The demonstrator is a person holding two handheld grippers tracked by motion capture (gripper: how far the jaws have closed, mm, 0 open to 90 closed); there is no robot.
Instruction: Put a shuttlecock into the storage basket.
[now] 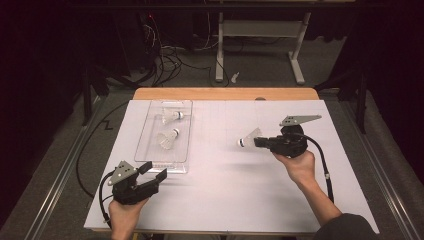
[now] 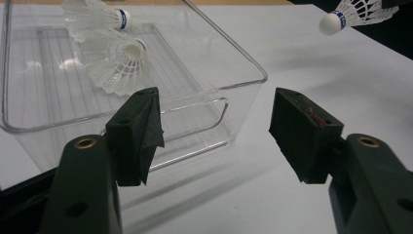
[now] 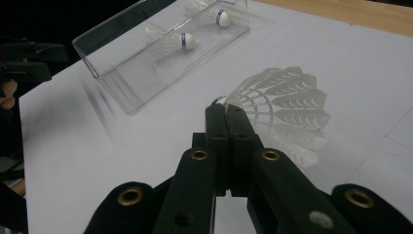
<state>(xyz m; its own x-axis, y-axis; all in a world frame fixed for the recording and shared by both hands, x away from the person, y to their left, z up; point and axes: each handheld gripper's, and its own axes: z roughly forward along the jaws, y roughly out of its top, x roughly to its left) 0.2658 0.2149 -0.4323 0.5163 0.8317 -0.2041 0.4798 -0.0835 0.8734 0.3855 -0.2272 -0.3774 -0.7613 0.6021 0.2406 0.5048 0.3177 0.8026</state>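
Jaws of the right hand-held gripper (image 3: 227, 114) pinch a shuttlecock's (image 3: 282, 105) feather skirt; the left hand-held gripper (image 2: 216, 131) gapes empty.

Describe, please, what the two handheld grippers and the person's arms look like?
Both the left gripper and right gripper are black, each with two blocky jaws, brass-coloured rivets and a grey three-cornered plate on top. A black cable trails from each. The left gripper's pads look like dark, worn foam. A dark sleeve covers the right upper forearm.
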